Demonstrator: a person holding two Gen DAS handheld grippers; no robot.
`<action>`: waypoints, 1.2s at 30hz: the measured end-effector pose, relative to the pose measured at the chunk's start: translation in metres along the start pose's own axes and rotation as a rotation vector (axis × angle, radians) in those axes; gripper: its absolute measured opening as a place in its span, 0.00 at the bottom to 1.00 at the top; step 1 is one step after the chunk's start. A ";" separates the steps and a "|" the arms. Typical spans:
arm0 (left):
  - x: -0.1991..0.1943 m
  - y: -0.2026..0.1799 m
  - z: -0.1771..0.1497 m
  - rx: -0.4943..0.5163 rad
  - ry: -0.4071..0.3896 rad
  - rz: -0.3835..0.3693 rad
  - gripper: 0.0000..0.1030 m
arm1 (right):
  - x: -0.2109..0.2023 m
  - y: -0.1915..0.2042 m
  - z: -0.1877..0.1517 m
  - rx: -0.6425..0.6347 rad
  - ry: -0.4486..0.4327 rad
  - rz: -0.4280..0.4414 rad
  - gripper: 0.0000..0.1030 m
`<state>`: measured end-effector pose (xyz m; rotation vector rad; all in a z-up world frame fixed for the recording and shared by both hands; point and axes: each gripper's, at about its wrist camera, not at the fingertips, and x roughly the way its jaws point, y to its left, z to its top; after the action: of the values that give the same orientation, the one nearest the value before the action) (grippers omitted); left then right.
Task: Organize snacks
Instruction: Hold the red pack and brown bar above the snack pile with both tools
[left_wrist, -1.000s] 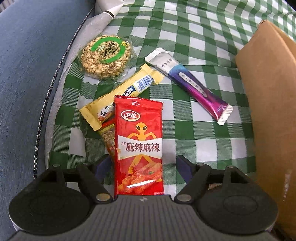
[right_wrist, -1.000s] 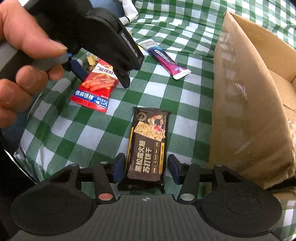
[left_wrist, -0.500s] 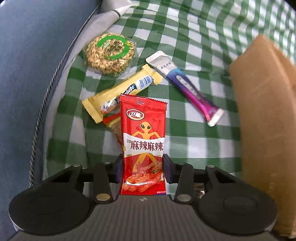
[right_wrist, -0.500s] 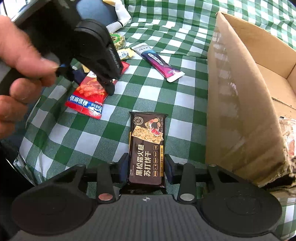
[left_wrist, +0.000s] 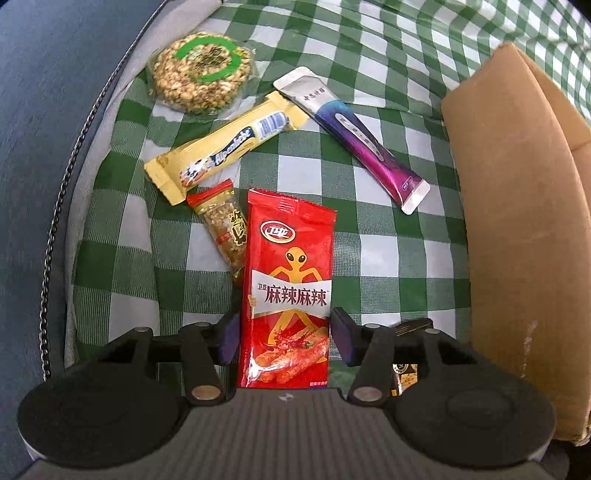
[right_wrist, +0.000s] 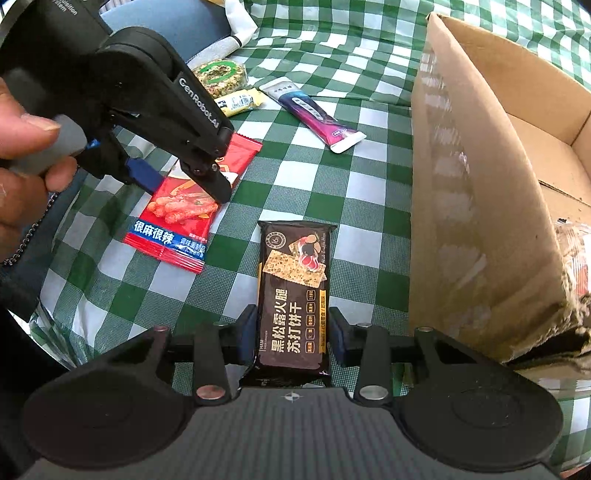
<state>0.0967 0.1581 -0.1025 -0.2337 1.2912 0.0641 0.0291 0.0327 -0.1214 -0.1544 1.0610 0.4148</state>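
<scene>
The left tongs (left_wrist: 284, 332) are closed onto the lower part of a red spicy-strip packet (left_wrist: 290, 291), blue pads pressing its two long edges; the packet's bottom end disappears behind the tool body at 6 o'clock. The right tongs (right_wrist: 293, 336) likewise pinch a dark brown cracker packet (right_wrist: 293, 295), whose lower end is cut off the same way.

From the left wrist view, a small peanut bar (left_wrist: 223, 229) lies partly tucked under the red packet's left edge, so its lower end cannot be seen. Up at 11 o'clock sits a round grain cake (left_wrist: 201, 72) in clear wrap; a yellow candy bar (left_wrist: 225, 147) slants below it, and a purple stick sachet (left_wrist: 354, 136) runs toward 2 o'clock. Only a corner of the dark packet peeks out behind the right finger.

The right wrist view adds what that one misses: the person's hand (right_wrist: 26, 158) gripping the left tool at 9 o'clock, the red packet's tail hanging clear of the cloth, and the open inside of the cardboard box (right_wrist: 480, 184) at 3 o'clock, with something wrapped inside at its edge that is too cropped to name. The peanut bar is hidden here.

Everything rests on a table under a green-and-white checked cloth (left_wrist: 388, 258), rumpled near its edge, with blue-grey fabric (left_wrist: 44, 110) past it at 10 o'clock.
</scene>
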 end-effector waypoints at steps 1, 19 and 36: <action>0.000 -0.001 0.000 0.011 -0.002 0.006 0.59 | 0.000 0.000 0.000 -0.001 0.000 0.000 0.41; 0.009 -0.008 0.000 0.084 -0.015 0.052 0.63 | 0.000 0.006 0.000 -0.016 -0.001 -0.012 0.42; 0.006 -0.015 -0.002 0.157 -0.064 0.092 0.46 | -0.004 0.006 -0.002 -0.036 -0.011 -0.017 0.40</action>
<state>0.0987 0.1426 -0.1064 -0.0379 1.2359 0.0477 0.0229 0.0364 -0.1182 -0.1926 1.0408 0.4187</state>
